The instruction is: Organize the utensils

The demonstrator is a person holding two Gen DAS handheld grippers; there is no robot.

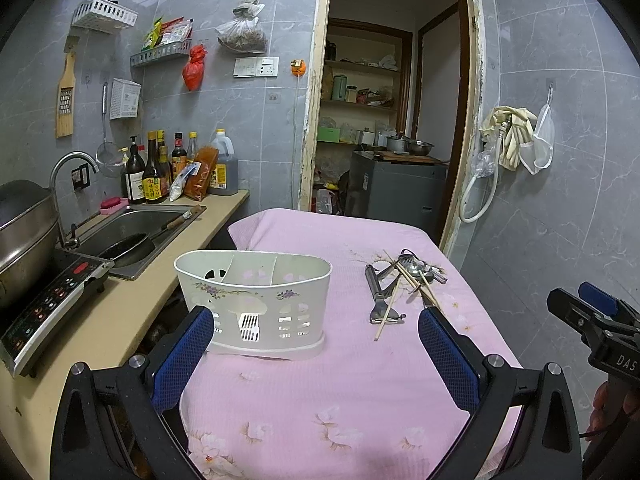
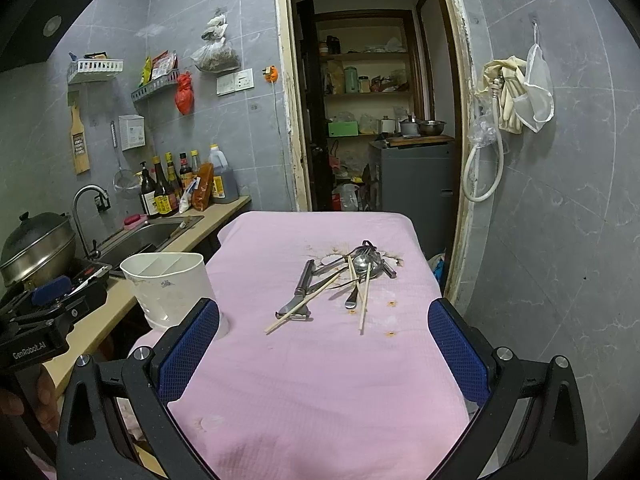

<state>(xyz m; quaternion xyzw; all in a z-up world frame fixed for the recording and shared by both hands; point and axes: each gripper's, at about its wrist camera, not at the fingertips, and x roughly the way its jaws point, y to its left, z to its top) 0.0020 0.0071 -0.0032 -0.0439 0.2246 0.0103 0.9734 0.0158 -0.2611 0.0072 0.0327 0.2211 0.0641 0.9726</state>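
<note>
Two grippers: both held over the near end of a table with a pink cloth, neither touching anything.
Left gripper: jaws wide apart and empty; its left finger overlaps the lower left corner of the caddy in the left wrist view, but contact cannot be told.
Right gripper: jaws wide apart and empty, aimed at the utensil pile farther along the cloth.
Utensil caddy: white plastic, upright on the left side of the cloth, with a flower print and slotted cut-outs in its front wall.
Caddy contents: inner dividers split it into compartments; no utensil shows in any of the parts that can be seen.
Utensil pile: lies loose on the cloth to the right of the caddy, well apart from it.
Peeler: metal, at the left of the pile, blade end toward the grippers.
Chopsticks: wooden, several, crossing over the metal pieces.
Spoon: metal, in the middle of the pile, among other metal utensils too tangled to name.
Sink: steel, in the counter left of the table, with a dark pan resting in it.
</note>
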